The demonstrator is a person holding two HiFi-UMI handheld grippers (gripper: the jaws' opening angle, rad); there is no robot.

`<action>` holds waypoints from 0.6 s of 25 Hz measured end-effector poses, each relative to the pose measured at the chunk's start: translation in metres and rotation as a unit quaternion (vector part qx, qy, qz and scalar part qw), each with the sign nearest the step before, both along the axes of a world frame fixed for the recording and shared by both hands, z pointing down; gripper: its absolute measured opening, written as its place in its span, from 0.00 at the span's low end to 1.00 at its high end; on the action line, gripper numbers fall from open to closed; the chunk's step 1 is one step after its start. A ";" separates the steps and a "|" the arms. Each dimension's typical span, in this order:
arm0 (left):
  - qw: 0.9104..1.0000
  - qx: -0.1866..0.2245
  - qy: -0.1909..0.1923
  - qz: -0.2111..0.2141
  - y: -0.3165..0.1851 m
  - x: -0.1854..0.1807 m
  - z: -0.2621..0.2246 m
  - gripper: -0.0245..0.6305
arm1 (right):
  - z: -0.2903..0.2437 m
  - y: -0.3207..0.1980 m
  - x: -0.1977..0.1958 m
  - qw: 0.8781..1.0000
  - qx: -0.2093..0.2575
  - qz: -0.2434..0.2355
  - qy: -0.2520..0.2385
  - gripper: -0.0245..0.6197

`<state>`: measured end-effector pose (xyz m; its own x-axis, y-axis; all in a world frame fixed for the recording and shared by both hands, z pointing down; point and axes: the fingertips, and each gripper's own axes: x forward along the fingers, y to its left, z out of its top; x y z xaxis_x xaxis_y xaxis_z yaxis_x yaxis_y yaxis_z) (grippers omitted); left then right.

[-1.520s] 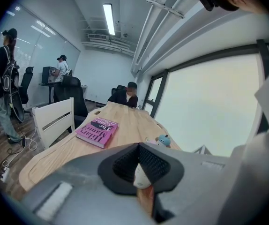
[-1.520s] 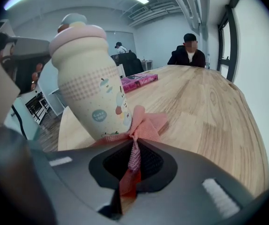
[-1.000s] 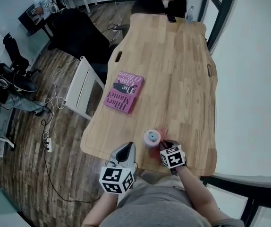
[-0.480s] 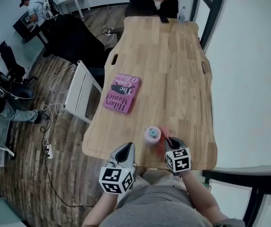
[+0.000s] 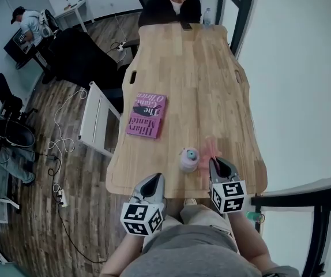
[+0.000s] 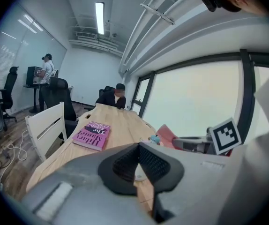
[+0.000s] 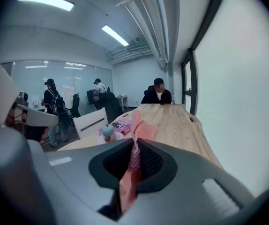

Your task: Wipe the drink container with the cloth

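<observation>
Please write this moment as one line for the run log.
left gripper: shut, empty | right gripper: shut on pink cloth | pale pink drink container with blue cap: upright on wooden table, beside pink cloth

Head view: high above the near end of the long light-wood counter (image 5: 211,85), facing steeply down. Left gripper view and right gripper view: low at that end, facing along it. All three share the pink paperback book (image 5: 146,115) and small pale drink container (image 5: 189,159).

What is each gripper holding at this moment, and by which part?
The right gripper is shut on the pink cloth, pinching a bunched fold, with loose cloth fanning out past the jaw tips. The left gripper is shut and holds nothing.
</observation>
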<state>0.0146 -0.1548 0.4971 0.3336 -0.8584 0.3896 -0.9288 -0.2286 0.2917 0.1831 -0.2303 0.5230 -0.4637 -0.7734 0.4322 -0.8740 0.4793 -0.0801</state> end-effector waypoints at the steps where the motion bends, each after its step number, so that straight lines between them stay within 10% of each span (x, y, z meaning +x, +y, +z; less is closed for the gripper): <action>1: 1.000 0.001 0.001 0.004 0.002 -0.003 -0.001 0.04 | -0.010 0.003 -0.001 1.000 0.009 0.004 -0.002 0.07; 15: 0.998 0.003 0.020 0.051 0.013 -0.027 -0.005 0.04 | -0.078 0.035 -0.060 0.997 0.069 -0.008 -0.015 0.07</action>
